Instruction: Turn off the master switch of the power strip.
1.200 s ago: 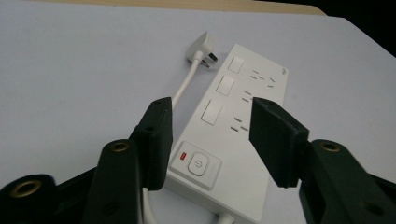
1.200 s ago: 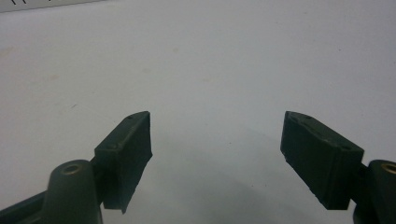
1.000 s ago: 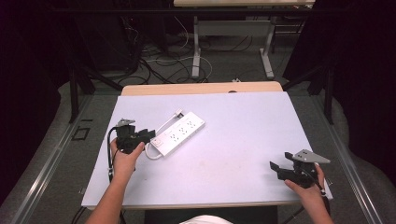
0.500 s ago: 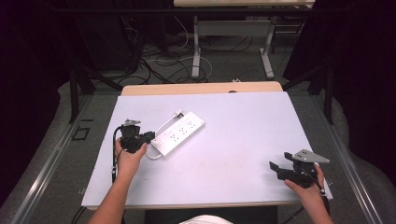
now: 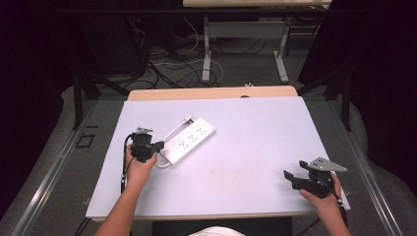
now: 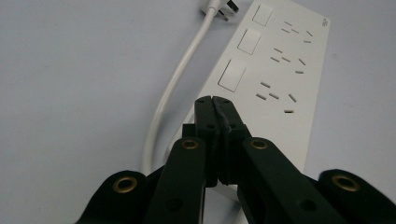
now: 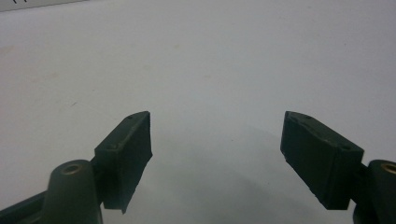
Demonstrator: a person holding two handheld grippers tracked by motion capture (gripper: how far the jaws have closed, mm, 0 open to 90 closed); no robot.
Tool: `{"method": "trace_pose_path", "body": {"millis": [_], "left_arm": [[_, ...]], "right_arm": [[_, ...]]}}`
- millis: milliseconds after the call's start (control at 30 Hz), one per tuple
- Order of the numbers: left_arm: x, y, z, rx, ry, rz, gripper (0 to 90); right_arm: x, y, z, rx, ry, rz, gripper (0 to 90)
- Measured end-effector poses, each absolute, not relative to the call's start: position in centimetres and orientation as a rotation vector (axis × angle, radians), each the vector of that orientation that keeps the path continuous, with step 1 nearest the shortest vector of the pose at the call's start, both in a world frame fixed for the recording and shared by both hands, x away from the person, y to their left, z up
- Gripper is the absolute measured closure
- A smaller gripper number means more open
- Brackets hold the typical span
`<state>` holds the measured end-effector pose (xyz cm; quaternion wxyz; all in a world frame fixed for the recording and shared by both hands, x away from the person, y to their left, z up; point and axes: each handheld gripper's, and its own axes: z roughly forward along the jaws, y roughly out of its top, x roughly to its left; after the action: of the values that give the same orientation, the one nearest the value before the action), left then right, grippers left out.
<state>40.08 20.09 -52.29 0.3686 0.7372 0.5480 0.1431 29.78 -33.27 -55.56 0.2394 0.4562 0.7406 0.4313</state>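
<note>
A white power strip lies at an angle on the left half of the table, its three socket groups and switches facing up. Its white cable runs along one side and ends in a plug at the far end. My left gripper is at the strip's near end, and in the left gripper view it is shut, jaws pressed together with nothing seen between them, tips just over the strip's near corner. My right gripper rests near the table's front right corner, and in the right gripper view it is open with bare table between the jaws.
The pale tabletop has a wooden strip along its far edge. Beyond it are desk legs and loose cables on the floor. Dark metal frame bars run along both sides of the table.
The left hand and its gripper have shifted very slightly at the strip's near end. The right gripper has stayed in place.
</note>
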Motion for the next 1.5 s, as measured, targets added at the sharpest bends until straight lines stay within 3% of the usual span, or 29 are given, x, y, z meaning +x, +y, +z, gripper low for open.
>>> {"method": "trace_pose_path", "body": {"millis": [833,1133,1500], "left_arm": [[40.2,18.7,-53.1,2.015,1.385,0.440,90.0],[40.0,17.8,-53.1,2.095,1.369,0.521,90.0],[40.1,18.6,-53.0,2.031,1.395,0.478,90.0]], "right_arm": [[29.8,-33.3,-55.6,1.252,2.031,1.177,24.0],[29.8,-33.3,-55.6,1.258,2.037,1.183,24.0],[29.8,-33.3,-55.6,1.256,2.019,1.183,24.0]]}}
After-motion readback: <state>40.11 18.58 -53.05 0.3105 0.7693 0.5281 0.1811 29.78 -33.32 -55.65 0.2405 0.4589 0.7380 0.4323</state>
